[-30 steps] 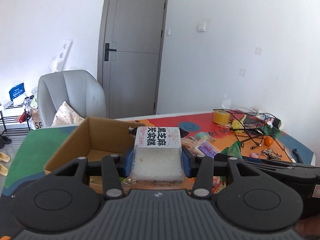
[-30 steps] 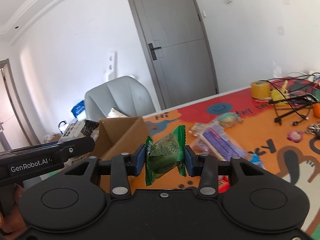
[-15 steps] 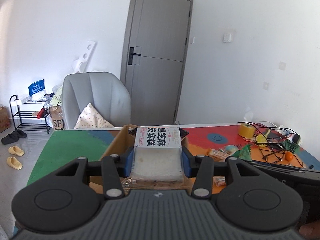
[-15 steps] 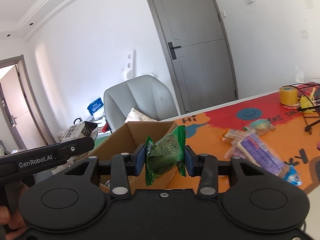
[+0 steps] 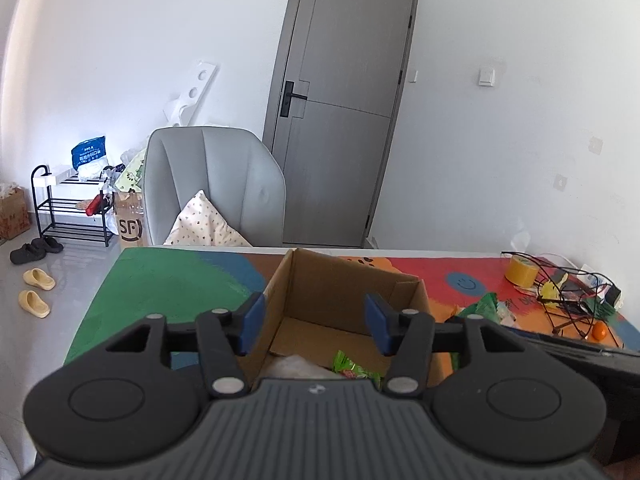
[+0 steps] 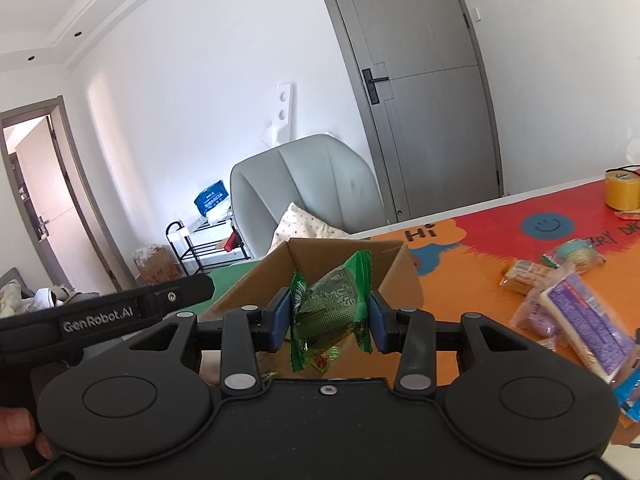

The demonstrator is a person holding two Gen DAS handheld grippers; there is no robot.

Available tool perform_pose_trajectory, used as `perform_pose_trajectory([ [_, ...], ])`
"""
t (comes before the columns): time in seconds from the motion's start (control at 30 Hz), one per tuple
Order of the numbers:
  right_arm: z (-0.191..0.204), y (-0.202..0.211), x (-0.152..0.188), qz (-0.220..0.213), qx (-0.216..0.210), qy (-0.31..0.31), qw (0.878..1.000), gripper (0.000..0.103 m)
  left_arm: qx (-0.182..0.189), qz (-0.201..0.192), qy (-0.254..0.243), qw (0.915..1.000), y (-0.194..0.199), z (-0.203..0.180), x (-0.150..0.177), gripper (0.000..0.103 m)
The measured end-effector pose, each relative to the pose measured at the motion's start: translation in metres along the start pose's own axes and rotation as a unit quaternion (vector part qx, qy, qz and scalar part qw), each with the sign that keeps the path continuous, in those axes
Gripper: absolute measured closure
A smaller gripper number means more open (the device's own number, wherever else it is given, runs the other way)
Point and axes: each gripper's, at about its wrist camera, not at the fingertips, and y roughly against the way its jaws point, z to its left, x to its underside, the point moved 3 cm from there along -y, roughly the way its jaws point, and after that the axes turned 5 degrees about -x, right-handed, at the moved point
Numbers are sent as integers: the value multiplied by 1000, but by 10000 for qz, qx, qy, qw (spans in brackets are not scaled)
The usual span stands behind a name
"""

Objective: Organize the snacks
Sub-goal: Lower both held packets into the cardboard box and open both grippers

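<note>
Snacks are what I am sorting, and the cardboard box (image 5: 344, 300) on the colourful table mat (image 5: 168, 276) is where they go. Through my left wrist camera, my left gripper (image 5: 314, 322) hangs over the box's open top with its jaws opening and nothing between the blue pads (image 5: 251, 322); below them, on the box floor, lie a pale wrapped packet (image 5: 294, 366) and a small green wrapper (image 5: 352, 368). Farther right on the mat I see a yellow tape roll (image 5: 520, 272), a tangle of black cables (image 5: 568, 300) and a small orange fruit (image 5: 599, 332). A carton by the grey chair (image 5: 216, 184) reads "SF" (image 5: 130, 226). Through my right wrist camera, my right gripper (image 6: 330, 322) has its jaws drawn narrow, pinching a green snack packet (image 6: 332, 310) by its sides, just short of the box's near wall and not yet over the opening. To do this step well, I judge I should carry the packet past the rim, centre it over the free floor, keep clear of my left tool (image 6: 104, 312), which bears "GenRobot.AI", and only then let go. The mat here reads "Hi" (image 6: 416, 234), and loose snacks, a purple-labelled pack (image 6: 584, 320) among them, wait at the right.
</note>
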Motion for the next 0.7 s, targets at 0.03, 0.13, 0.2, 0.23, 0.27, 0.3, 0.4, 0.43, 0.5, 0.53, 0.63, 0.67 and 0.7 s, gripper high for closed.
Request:
perform_pose_trajectory([
  [0.03, 1, -3, 1, 29, -11, -6, 10000, 62, 0, -7, 43, 10000, 0, 3, 0, 42],
  [0.13, 7, -9, 2, 114, -80, -12, 9999, 62, -94, -2, 129, 9999, 1, 13, 0, 38],
  [0.2, 10, -12, 3, 155, -120, -14, 9998, 61, -141, 2, 178, 9997, 2, 18, 1, 36],
  [0.23, 12, -13, 2, 164, -143, -4, 9998, 61, -162, 8, 203, 9997, 3, 21, 1, 35],
  [0.27, 14, -15, 2, 171, -170, 5, 9997, 61, -182, 10, 233, 9996, 4, 24, 2, 32],
  [0.3, 16, -15, 2, 179, -195, 2, 9996, 61, -200, 5, 269, 9994, 5, 27, 2, 29],
  [0.4, 19, -19, 0, 186, -266, -52, 9995, 59, -250, 19, 351, 9991, 7, 34, 3, 26],
  [0.43, 20, -21, -1, 164, -271, -64, 9995, 59, -266, 30, 372, 9989, 8, 36, 3, 26],
  [0.5, 19, -27, -4, 123, -267, -72, 9995, 59, -305, 65, 430, 9986, 8, 40, 3, 24],
  [0.53, 19, -30, -6, 146, -259, -71, 9995, 59, -325, 76, 462, 9984, 8, 42, 3, 24],
  [0.63, 19, -37, -8, 177, -294, -117, 9993, 47, -376, 88, 497, 9980, 10, 48, 3, 23],
  [0.67, 18, -36, -9, 134, -268, -154, 9994, 38, -418, 87, 502, 9978, 11, 50, 3, 21],
  [0.7, 17, -34, -9, 65, -233, -164, 9996, 37, -472, 92, 513, 9975, 11, 52, 3, 19],
])
